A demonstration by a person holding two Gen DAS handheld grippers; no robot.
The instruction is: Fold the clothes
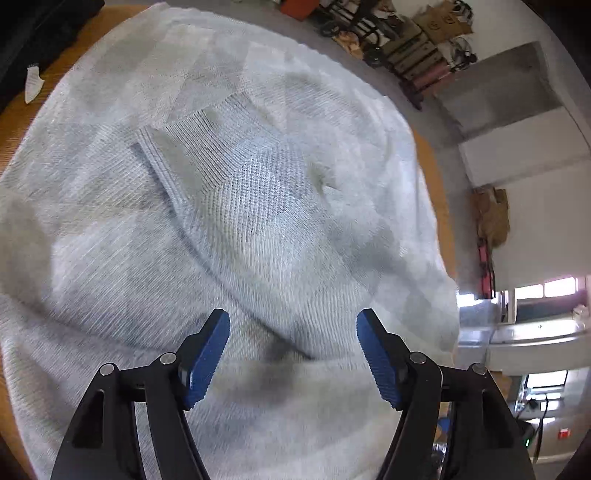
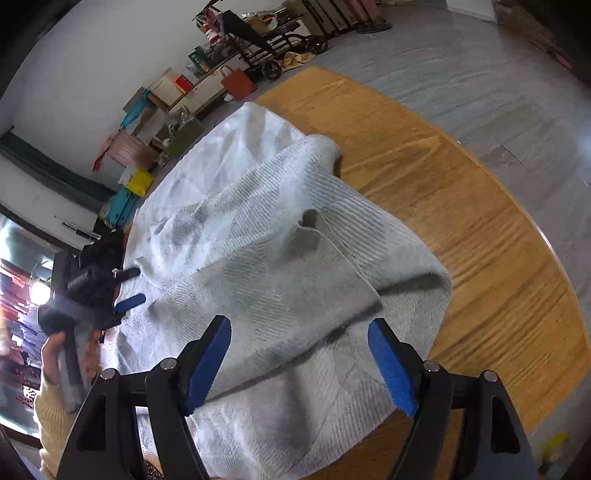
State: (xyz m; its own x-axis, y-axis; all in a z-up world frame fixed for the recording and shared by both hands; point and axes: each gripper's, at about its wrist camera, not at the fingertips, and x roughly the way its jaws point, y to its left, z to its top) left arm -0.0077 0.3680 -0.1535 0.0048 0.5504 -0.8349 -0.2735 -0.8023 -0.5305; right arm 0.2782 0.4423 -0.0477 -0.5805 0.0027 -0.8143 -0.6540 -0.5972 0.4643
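A pale grey knitted sweater (image 1: pixel 258 206) lies spread and partly folded over a round wooden table (image 1: pixel 428 162). A ribbed folded flap crosses its middle. My left gripper (image 1: pixel 292 315) hovers over the cloth, its blue pads wide apart with nothing between them. In the right wrist view the sweater (image 2: pixel 258 236) covers the left half of the table (image 2: pixel 461 221), one fold lying over its near part. My right gripper (image 2: pixel 299 321) is open above that near fold, not pressing on it. The left gripper (image 2: pixel 127 288) shows at the sweater's left edge, held by a hand in a yellow sleeve (image 2: pixel 51 406).
A black item (image 1: pixel 40 29) and a small white scrap (image 1: pixel 33 85) lie at the table's far left. Bare wood shows right of the sweater. Boxes and bags (image 2: pixel 184 110) and a cart (image 2: pixel 266 44) stand along the wall on the grey floor.
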